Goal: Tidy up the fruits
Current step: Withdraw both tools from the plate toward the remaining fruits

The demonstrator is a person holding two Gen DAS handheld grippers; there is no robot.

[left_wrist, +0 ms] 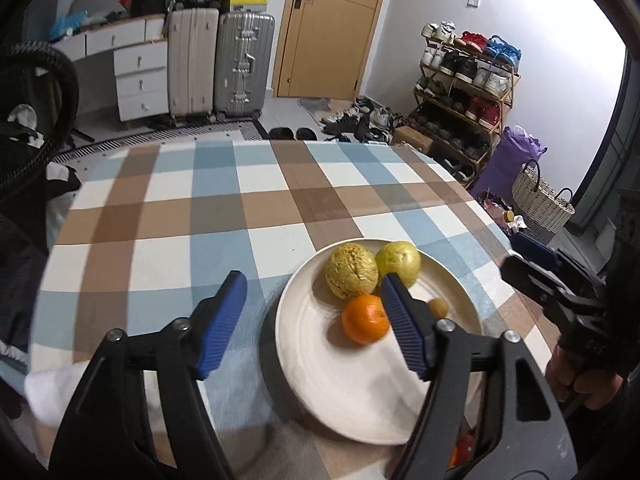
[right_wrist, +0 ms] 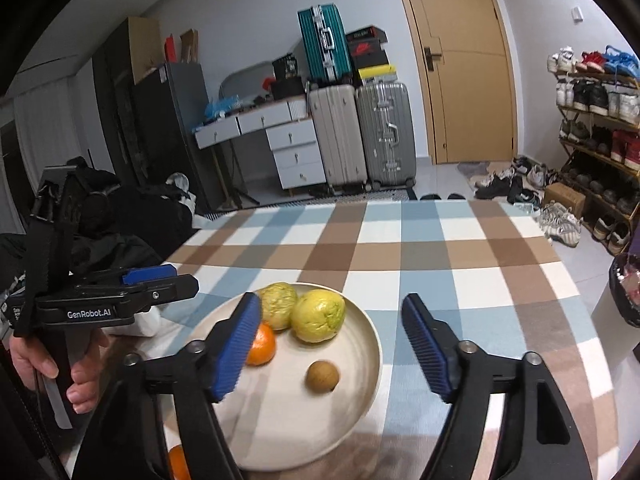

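A cream plate [left_wrist: 320, 384] sits on the checked tablecloth and holds two yellow-green fruits [left_wrist: 351, 276] [left_wrist: 399, 263], an orange [left_wrist: 365, 319] and a small brown fruit [left_wrist: 439, 308], which is half hidden behind a finger. My left gripper [left_wrist: 313, 284] hovers open over the plate's left rim. In the right wrist view the plate [right_wrist: 320, 420] carries the same yellow-green pair [right_wrist: 278, 306] [right_wrist: 318, 315], the orange [right_wrist: 262, 345] and the brown fruit [right_wrist: 323, 376]. My right gripper [right_wrist: 332, 302] is open above them, holding nothing. A second orange [right_wrist: 178, 464] lies off the plate at the near edge.
The left gripper [right_wrist: 160, 280] and the hand [right_wrist: 80, 380] holding it sit just left of the plate. The right gripper [left_wrist: 520, 264] shows at the plate's right. A white cloth [left_wrist: 52, 396] lies near left. Suitcases [right_wrist: 360, 136] and a shoe rack [left_wrist: 464, 92] stand beyond the table.
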